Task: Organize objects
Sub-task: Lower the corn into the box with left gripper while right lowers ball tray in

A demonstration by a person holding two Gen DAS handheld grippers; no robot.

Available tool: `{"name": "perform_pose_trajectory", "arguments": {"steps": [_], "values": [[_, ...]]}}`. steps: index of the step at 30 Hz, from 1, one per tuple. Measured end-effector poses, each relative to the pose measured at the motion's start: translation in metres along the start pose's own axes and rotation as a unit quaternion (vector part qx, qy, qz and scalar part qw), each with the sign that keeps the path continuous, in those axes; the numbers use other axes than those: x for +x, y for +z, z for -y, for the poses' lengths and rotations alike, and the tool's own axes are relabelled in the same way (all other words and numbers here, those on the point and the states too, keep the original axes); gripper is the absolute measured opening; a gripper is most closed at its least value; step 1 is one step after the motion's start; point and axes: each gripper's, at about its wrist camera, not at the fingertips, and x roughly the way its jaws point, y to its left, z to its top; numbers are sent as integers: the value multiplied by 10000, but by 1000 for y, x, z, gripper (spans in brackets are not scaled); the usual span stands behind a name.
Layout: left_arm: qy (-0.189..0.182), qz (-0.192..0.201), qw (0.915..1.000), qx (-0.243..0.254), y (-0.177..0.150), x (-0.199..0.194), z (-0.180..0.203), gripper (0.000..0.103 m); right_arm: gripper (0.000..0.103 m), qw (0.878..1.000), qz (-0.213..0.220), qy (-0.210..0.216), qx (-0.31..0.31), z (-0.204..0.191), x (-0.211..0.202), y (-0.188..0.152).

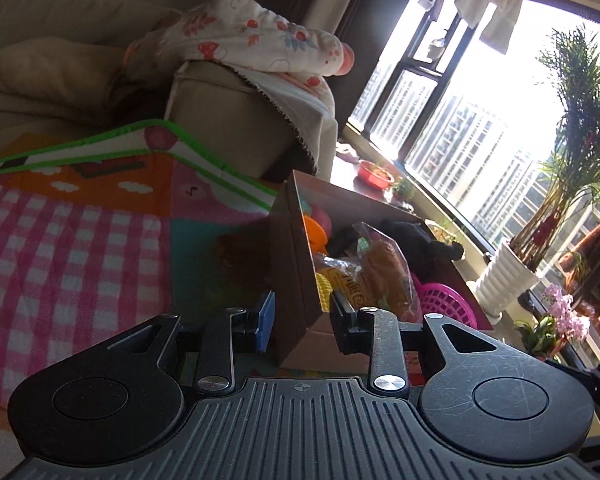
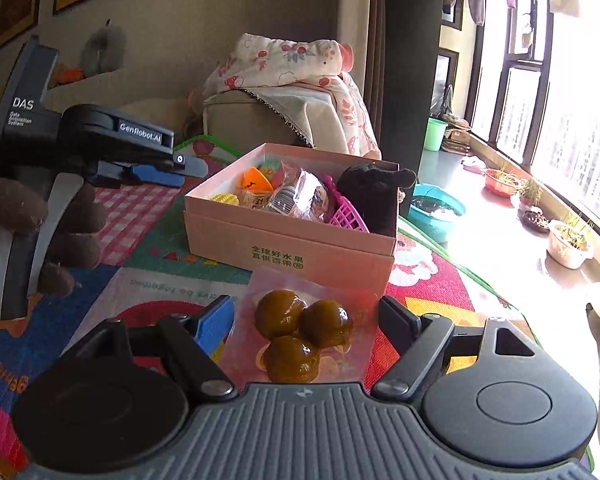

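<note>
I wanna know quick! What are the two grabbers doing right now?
Left gripper: open, fingers either side of the box wall.
Right gripper: open around the bag of brown balls, not squeezing.

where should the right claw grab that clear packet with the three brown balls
Take the packet of three brown balls across its width, one finger on each side edge, coming in low from the near side. It lies flat on the play mat before the box, already between the open right claw.
</note>
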Motion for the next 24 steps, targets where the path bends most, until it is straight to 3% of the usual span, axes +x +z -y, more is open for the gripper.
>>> {"name": "perform_pose_trajectory", "arguments": {"steps": [5, 8, 11, 14, 20, 24], "values": [[-15, -130, 9998, -175, -9, -8, -13, 33, 79, 9986, 457, 83, 237, 14, 27, 79], [8, -232, 9995, -203, -10, -9, -16, 33, 77, 9973, 492, 111, 543, 23, 61, 129], [-12, -251, 9995, -185, -10, -14, -18, 33, 89, 9947, 496, 14, 900, 36, 87, 157], [-57, -191, 9997, -130, -8, -18, -19, 33, 89, 9915, 477, 101, 1207, 52, 85, 153], [-179, -298, 9993, -148, -8, -4, -6, 33, 89, 9943, 452, -447, 855, 73, 59, 100], [-307, -311, 9990, -22, -10, 1, 11, 33, 89, 9944, 337, -638, 778, 85, 57, 84]]}}
